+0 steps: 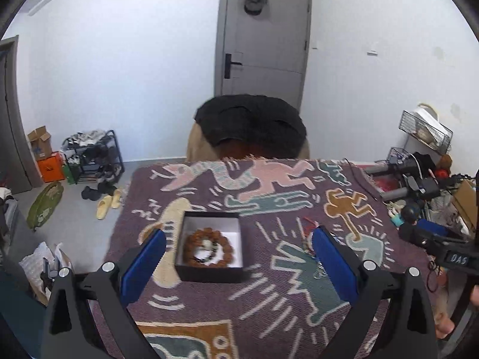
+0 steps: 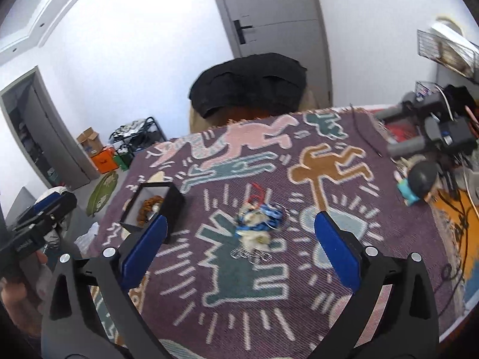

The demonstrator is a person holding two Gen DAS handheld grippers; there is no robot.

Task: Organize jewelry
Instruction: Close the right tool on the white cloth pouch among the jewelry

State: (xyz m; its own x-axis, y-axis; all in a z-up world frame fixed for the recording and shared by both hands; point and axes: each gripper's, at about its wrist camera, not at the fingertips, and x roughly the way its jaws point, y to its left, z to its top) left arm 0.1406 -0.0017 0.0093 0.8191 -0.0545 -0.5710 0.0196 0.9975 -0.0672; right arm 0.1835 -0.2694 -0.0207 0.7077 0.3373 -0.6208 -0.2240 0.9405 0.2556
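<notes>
A purple woven cloth (image 1: 269,314) with pink, teal, tan and cream cartoon figures covers the table. Behind its far edge stands a chair draped in black fabric (image 1: 251,125), in front of a grey door (image 1: 263,42).

On the cloth sits a small black box (image 1: 211,272) with a white lining, lid off. Inside it lies a bracelet of chunky reddish-brown beads (image 1: 209,246), coiled in a ring around a smaller strand of dark beads and a pale piece at the centre.

To the right of the box, apart from it, a tangled heap of jewelry (image 2: 259,224) lies on a teal figure: blue and white pieces, something red at the far side, and a thin silvery chain at the near side, blurred.

The left gripper (image 1: 239,242) hovers over the box, jaws spread wide and empty. The right gripper (image 2: 239,227) hangs above the heap, jaws likewise spread and holding nothing.
</notes>
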